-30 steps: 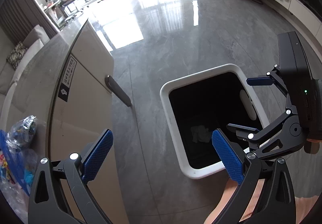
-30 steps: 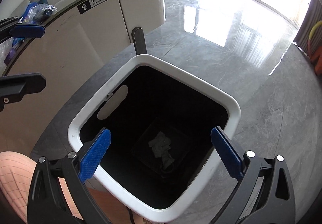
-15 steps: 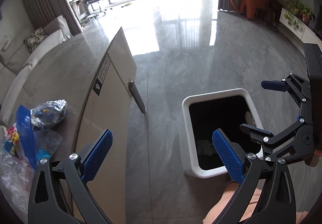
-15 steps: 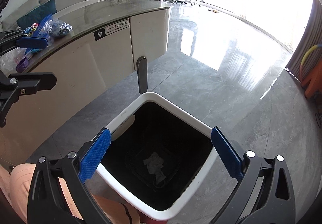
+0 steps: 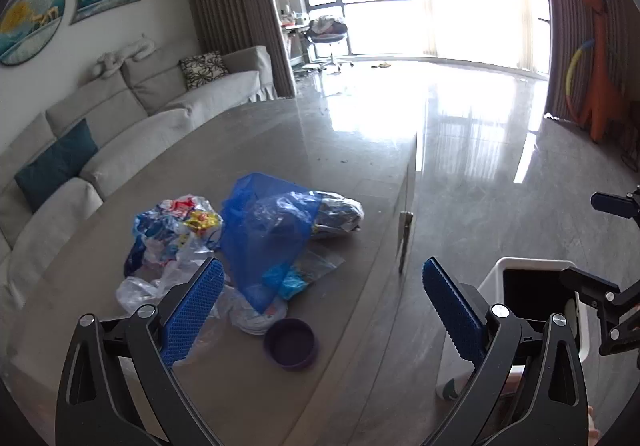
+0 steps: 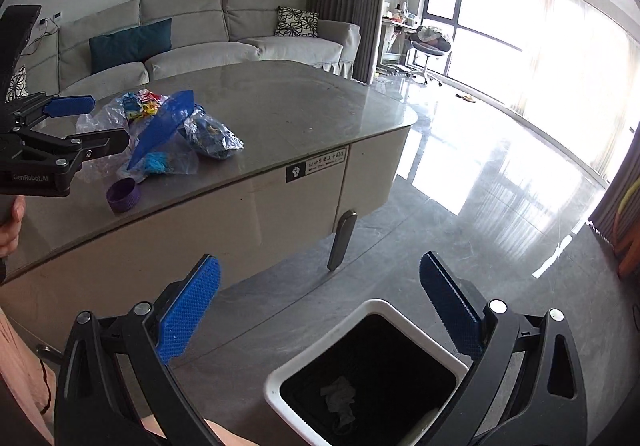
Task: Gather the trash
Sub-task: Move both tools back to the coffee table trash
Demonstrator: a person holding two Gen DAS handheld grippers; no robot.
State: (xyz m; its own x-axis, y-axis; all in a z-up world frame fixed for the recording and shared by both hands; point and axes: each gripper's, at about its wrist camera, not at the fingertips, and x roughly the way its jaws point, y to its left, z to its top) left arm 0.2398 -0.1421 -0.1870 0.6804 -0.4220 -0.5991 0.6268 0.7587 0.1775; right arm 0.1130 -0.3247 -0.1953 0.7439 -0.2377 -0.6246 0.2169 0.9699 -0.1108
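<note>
A pile of plastic trash lies on the grey table [image 5: 328,149]: a blue bag [image 5: 264,230], a colourful wrapper bag [image 5: 176,226], a clear bag [image 5: 340,211] and a purple lid [image 5: 291,342]. My left gripper [image 5: 320,310] is open and empty, just above the near side of the pile. The pile [image 6: 168,125] and the lid [image 6: 123,196] also show in the right wrist view, with the left gripper [image 6: 84,123] beside them. My right gripper [image 6: 316,310] is open and empty above the white bin [image 6: 304,362], which holds a crumpled tissue [image 6: 340,398].
The bin [image 5: 494,278] stands on the floor off the table's right edge. A table leg [image 6: 340,242] stands between table and bin. A grey sofa [image 5: 120,117] lies behind the table. An orange dinosaur toy [image 5: 600,65] stands at far right.
Both grippers rose and tilted up away from the bin. The left gripper swung left over the table, bringing the trash pile in front of it. Both stayed open.
</note>
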